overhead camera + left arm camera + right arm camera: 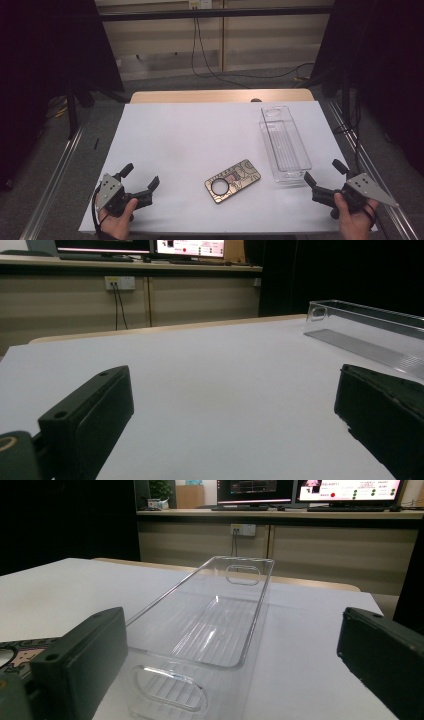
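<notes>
A gold patterned phone case (232,181) with a round ring lies flat on the white sheet near the table's front middle; its corner (20,652) shows in the right gripper view. A long clear plastic tray (284,142) stands empty at the right, running front to back (210,625) (370,332). My left gripper (140,178) rests at the front left, held by a hand, jaws wide apart with nothing between them (230,415). At the front right my right gripper (324,172) is open too, just in front of the tray's near end (230,660).
The white sheet (190,135) covers the table, with a wooden edge (220,96) at the back. Metal rails (55,170) run along both sides. Cables hang at the far wall (200,45). Monitors stand on a bench behind (310,492).
</notes>
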A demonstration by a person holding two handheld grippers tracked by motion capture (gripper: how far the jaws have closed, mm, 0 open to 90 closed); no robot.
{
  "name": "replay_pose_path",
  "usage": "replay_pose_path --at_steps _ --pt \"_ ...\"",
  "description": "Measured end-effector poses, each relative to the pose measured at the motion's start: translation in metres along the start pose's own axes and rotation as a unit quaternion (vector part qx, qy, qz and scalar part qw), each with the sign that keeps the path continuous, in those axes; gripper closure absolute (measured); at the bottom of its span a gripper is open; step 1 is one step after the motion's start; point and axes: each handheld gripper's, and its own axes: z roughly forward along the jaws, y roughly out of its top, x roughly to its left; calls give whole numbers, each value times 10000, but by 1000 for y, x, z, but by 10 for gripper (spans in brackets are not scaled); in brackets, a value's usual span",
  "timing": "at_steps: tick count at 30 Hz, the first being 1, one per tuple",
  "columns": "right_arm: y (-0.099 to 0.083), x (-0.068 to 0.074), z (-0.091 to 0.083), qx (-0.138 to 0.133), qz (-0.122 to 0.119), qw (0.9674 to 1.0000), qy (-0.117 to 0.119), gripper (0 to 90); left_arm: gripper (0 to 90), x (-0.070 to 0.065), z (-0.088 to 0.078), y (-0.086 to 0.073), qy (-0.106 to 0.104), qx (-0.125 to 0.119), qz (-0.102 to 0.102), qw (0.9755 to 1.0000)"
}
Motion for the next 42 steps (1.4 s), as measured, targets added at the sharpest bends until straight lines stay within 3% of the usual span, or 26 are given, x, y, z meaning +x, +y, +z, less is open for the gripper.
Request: replay_pose_path --at_steps 9,19,42 --pt "-1 0 0 14 1 10000 34 0 23 -2 1 0 -33 79 36 10000" --pt "-2 0 -2 15 40 10000 64 0 22 -8 3 0 -203 108 27 9997" --pt "-1 2 -2 34 -33 10000 63 0 23 -8 1 1 -233 97 19 9997"
